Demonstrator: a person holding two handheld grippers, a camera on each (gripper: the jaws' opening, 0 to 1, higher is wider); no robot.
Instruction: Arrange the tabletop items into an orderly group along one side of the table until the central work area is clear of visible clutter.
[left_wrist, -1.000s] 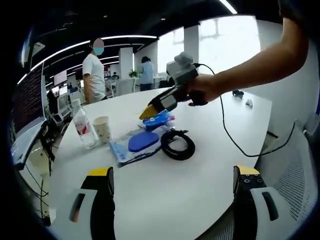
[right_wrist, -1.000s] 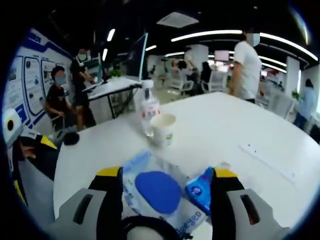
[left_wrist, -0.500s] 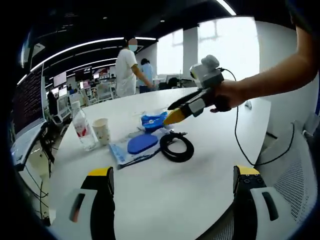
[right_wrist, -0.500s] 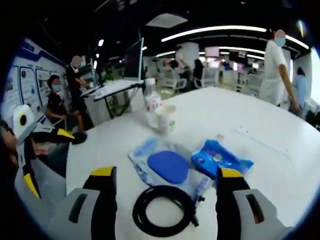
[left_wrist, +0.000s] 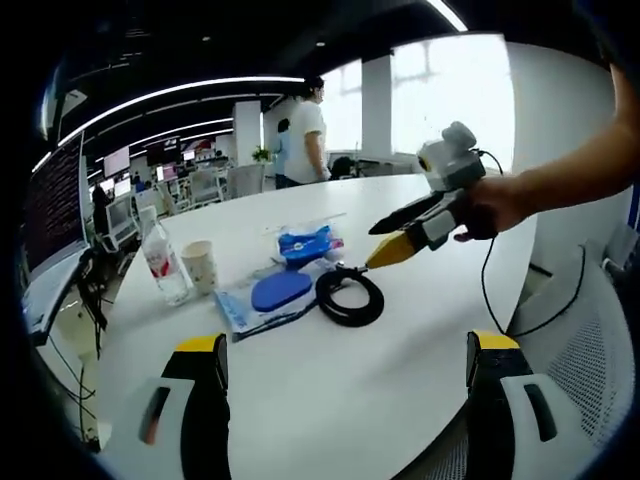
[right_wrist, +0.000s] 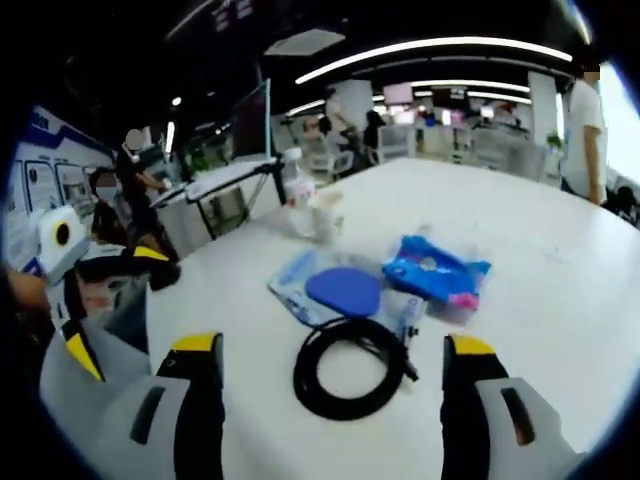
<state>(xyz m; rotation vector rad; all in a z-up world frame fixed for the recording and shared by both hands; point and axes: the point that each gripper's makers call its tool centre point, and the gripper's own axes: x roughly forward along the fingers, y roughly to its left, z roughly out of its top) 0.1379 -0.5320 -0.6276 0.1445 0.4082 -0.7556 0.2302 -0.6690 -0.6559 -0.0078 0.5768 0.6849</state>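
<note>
Right gripper view: cable coil (right_wrist: 352, 367) beside blue pouch (right_wrist: 435, 268), cup (right_wrist: 325, 213).

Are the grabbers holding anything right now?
No. Both hand-held grippers are open and empty: the left hangs over bare table, the right above the black cable.

**Surroundings Beyond the White Table**

The white table (left_wrist: 330, 390) serves as landmark. Beyond its far edge, a person in a white shirt (left_wrist: 305, 130) stands beside another person (left_wrist: 284, 150). A bright window (left_wrist: 455, 95) lies behind. Left of the table, desks with monitors (left_wrist: 115, 190) stand; two people (right_wrist: 115, 190) occupy that side.
</note>
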